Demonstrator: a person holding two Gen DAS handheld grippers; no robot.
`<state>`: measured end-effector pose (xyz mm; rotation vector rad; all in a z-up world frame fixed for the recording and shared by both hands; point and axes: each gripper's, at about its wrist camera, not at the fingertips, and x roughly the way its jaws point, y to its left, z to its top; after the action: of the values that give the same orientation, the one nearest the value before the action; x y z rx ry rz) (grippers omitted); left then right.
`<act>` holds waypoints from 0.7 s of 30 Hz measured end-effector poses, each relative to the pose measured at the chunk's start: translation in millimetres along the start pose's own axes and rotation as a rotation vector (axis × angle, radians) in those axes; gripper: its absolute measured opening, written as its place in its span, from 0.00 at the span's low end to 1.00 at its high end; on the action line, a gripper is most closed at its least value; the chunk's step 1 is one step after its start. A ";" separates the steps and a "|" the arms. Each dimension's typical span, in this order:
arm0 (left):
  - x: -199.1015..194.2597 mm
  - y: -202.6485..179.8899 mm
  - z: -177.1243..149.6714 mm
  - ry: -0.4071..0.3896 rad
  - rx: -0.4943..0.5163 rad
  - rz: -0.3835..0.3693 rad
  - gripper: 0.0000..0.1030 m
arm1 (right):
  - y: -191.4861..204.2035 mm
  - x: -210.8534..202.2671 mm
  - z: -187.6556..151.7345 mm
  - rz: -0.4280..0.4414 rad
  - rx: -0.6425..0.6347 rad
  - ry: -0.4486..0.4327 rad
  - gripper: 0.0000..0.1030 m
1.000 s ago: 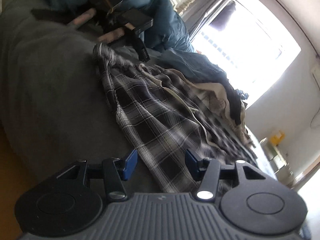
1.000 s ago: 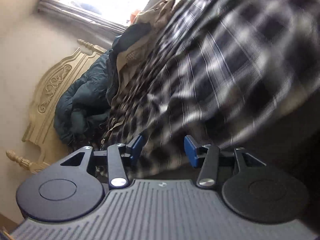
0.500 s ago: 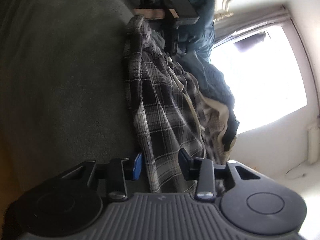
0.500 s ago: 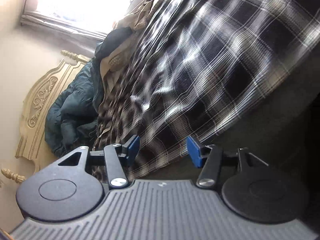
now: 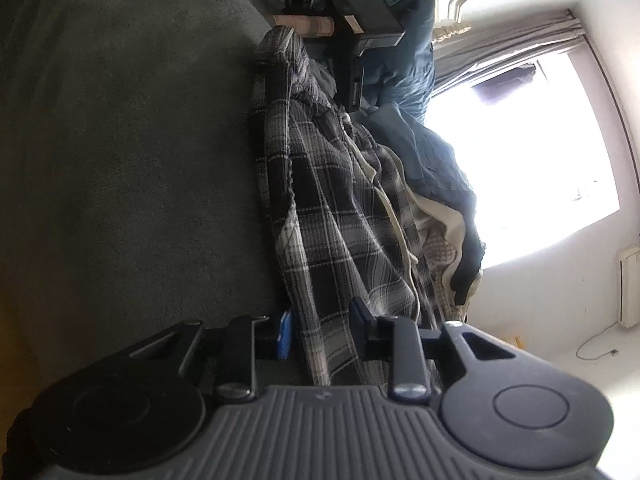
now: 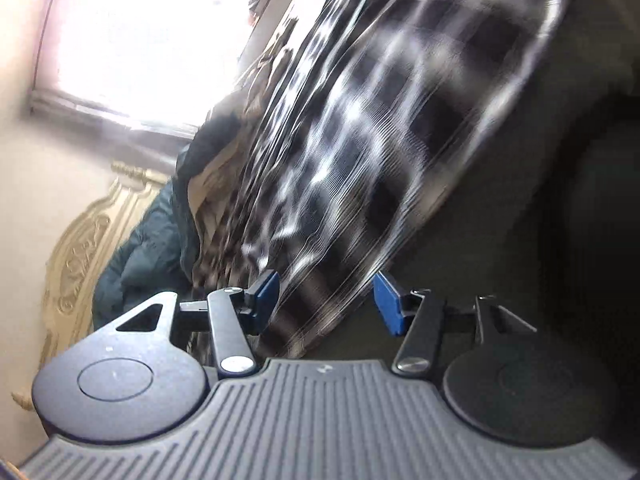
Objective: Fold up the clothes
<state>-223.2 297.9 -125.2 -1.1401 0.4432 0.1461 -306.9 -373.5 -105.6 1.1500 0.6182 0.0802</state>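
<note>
A black-and-white plaid garment lies stretched along a grey-green blanket. My left gripper sits low at its near hem. The jaws are closing, with the plaid edge between the blue pads and a gap still showing. At the garment's far end is the black housing of the other hand-held gripper. In the right wrist view the plaid is motion-blurred. My right gripper is open, and a corner of the plaid reaches in between its blue pads without being pinched.
A teal quilted jacket and a beige garment are heaped beyond the plaid, toward a bright window. A cream carved headboard stands against the wall. The dark blanket spreads to the right of the right gripper.
The left gripper rolled, sank toward the plaid's hem and narrowed its jaws around it. The right gripper shifted along the plaid's corner, and its view is now blurred.
</note>
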 end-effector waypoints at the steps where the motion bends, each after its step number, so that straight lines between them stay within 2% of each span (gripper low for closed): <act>1: 1.4 -2.3 0.6 -0.001 0.005 0.005 0.29 | -3.1 -0.2 1.8 0.000 0.012 -0.006 0.51; 5: 6.0 -12.2 0.3 0.004 0.052 0.047 0.32 | -18.2 8.8 4.8 0.041 0.099 0.019 0.52; 10: 11.2 -22.0 1.9 -0.010 0.088 0.072 0.32 | -28.0 22.4 2.7 0.020 0.135 0.034 0.52; 16: 4.2 -19.5 5.2 -0.045 0.108 0.077 0.26 | -30.5 21.6 13.5 0.036 0.138 -0.034 0.52; 18: 3.1 -16.5 7.2 -0.053 0.102 0.079 0.23 | -33.9 20.0 14.5 0.033 0.150 -0.052 0.49; 21: 5.6 -10.5 11.1 -0.053 0.084 0.083 0.18 | -39.3 19.1 14.4 0.025 0.146 -0.062 0.39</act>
<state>-211.7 302.9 -114.9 -1.0338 0.4454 0.2273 -293.7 -395.2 -144.0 1.2972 0.5618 0.0206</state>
